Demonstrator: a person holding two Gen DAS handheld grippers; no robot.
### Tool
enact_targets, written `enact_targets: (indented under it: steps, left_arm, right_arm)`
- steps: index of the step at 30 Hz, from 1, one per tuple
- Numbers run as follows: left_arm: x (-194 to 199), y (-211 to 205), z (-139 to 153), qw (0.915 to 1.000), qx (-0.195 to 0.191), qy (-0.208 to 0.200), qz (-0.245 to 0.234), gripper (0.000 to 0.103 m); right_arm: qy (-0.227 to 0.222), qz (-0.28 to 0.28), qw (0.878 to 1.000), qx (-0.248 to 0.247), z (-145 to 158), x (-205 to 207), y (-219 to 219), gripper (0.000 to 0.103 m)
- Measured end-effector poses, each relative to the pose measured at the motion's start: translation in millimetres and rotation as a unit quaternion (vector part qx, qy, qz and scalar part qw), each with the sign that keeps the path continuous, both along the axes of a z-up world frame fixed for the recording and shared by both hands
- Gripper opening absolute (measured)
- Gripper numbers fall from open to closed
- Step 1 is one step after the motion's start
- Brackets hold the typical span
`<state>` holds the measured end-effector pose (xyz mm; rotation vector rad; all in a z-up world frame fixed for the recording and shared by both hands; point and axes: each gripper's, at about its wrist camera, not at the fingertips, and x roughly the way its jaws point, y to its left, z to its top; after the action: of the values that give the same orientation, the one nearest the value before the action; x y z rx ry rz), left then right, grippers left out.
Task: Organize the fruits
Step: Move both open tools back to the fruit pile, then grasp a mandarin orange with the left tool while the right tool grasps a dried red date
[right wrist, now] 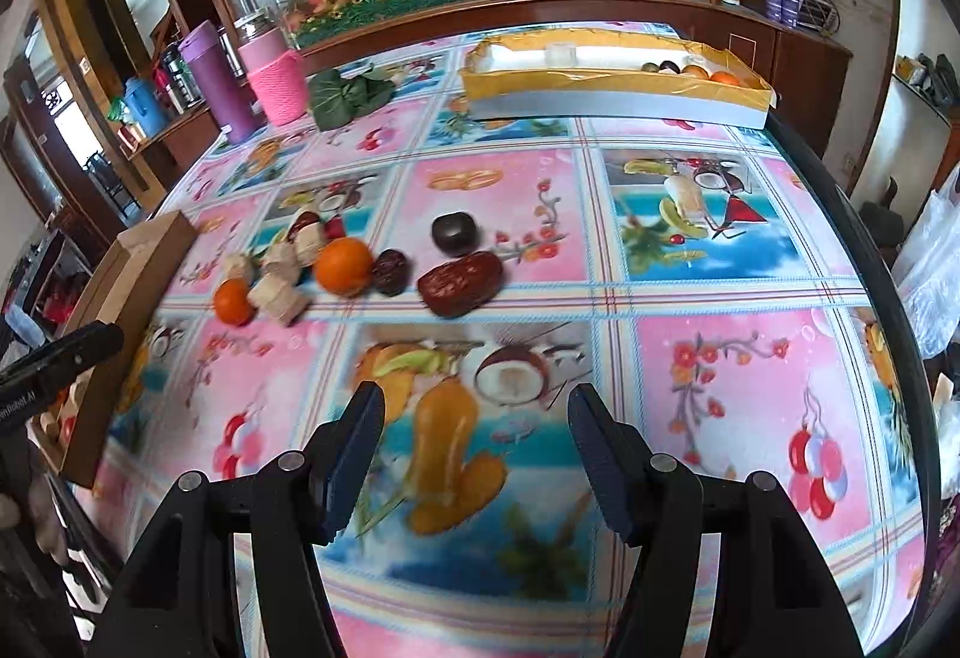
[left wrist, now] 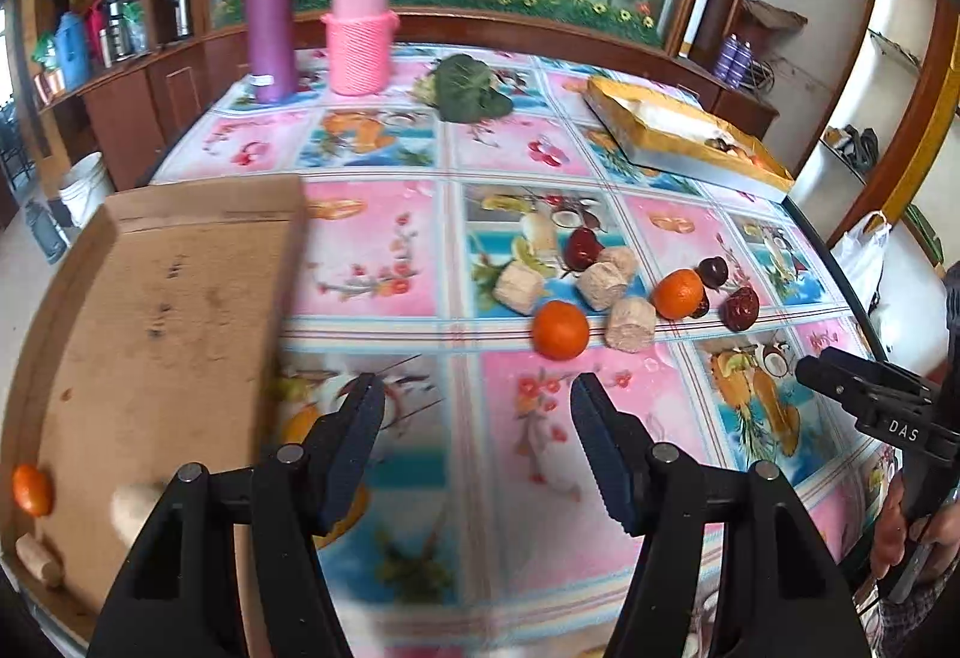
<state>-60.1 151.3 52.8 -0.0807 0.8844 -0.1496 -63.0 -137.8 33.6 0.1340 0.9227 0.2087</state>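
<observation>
Loose fruit lies mid-table: two oranges (left wrist: 560,329) (left wrist: 678,293), dark red dates (left wrist: 739,309), a dark round fruit (left wrist: 714,271) and several pale beige chunks (left wrist: 629,323). In the right wrist view a large date (right wrist: 461,282), a dark round fruit (right wrist: 454,232) and an orange (right wrist: 344,266) lie ahead. My left gripper (left wrist: 477,412) is open and empty, above the tablecloth beside a cardboard box (left wrist: 168,310) holding an orange (left wrist: 33,489) and pale pieces. My right gripper (right wrist: 474,421) is open and empty, short of the date.
A yellow-lined tray (right wrist: 612,79) with some fruit stands at the far right. A purple flask (left wrist: 268,19), a pink knitted jar (left wrist: 359,40) and a green leafy vegetable (left wrist: 468,88) stand at the back. The table edge (right wrist: 888,298) runs along the right.
</observation>
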Motion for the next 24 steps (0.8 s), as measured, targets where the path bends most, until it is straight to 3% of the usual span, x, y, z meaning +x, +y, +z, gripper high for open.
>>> enact_targets:
  steps: [5, 7, 15, 18, 20, 21, 24]
  left_arm:
    - [28.1, -13.5, -14.8, 0.9997, -0.011, 0.014, -0.014, 0.064]
    - [35.6, -17.7, -18.6, 0.9996, -0.013, 0.014, -0.021, 0.064]
    - [54.0, -36.3, -33.5, 0.9985, 0.009, 0.012, -0.053, 0.062]
    - [56.8, -41.5, -39.2, 0.9979, 0.007, 0.017, -0.063, 0.049]
    - [56.2, -46.3, -41.6, 0.9976, 0.020, 0.011, -0.065, 0.033]
    - [55.5, -48.5, -41.9, 0.9973, 0.024, 0.012, -0.069, 0.029]
    - [51.7, -50.6, -41.1, 0.9969, 0.029, 0.012, -0.072, 0.028]
  right_arm:
    - [0.004, 0.001, 1.000, 0.001, -6.4, 29.9, 9.0, 0.068]
    - [0.004, 0.007, 1.000, -0.005, -9.5, 39.0, 14.9, 0.062]
    - [0.021, 0.006, 1.000, -0.019, -23.8, 68.6, 22.5, 0.062]
    - [0.018, 0.000, 1.000, -0.024, -25.6, 71.4, 22.9, 0.062]
    - [0.016, -0.003, 1.000, -0.027, -25.2, 72.9, 24.6, 0.059]
    - [0.015, -0.005, 0.999, -0.028, -25.1, 73.7, 25.5, 0.054]
    - [0.008, -0.013, 0.999, -0.042, -25.2, 73.8, 29.4, 0.049]
